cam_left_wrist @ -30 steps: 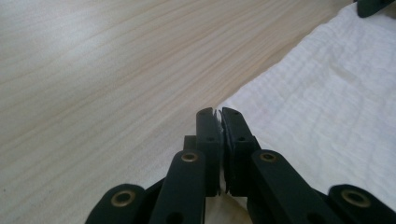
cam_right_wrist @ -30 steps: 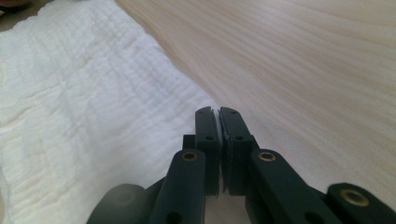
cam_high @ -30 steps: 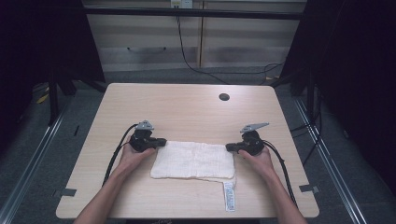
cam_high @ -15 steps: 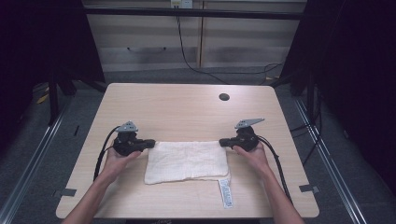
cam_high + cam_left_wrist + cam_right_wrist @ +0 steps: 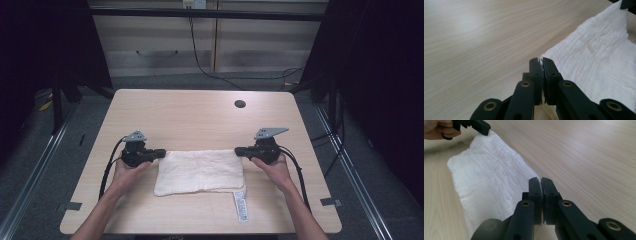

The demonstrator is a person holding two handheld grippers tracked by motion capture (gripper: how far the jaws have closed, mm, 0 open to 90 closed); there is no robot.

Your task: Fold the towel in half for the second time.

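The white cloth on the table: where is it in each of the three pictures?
High view: the white cloth lies low of centre on the table, stretched between both grippers.
Left gripper view: it fills the right side, its near corner pinched in the fingers.
Right gripper view: it runs from upper left toward centre.
Shared landmark: the pale wood grain of the table.

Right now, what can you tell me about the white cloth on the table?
The cloth is white, crinkly woven cotton by its look, folded to a rough rectangle, near the front of the wooden table. A white label trails from its front right corner. The left gripper and the right gripper each pinch a far corner, lifting that edge slightly.
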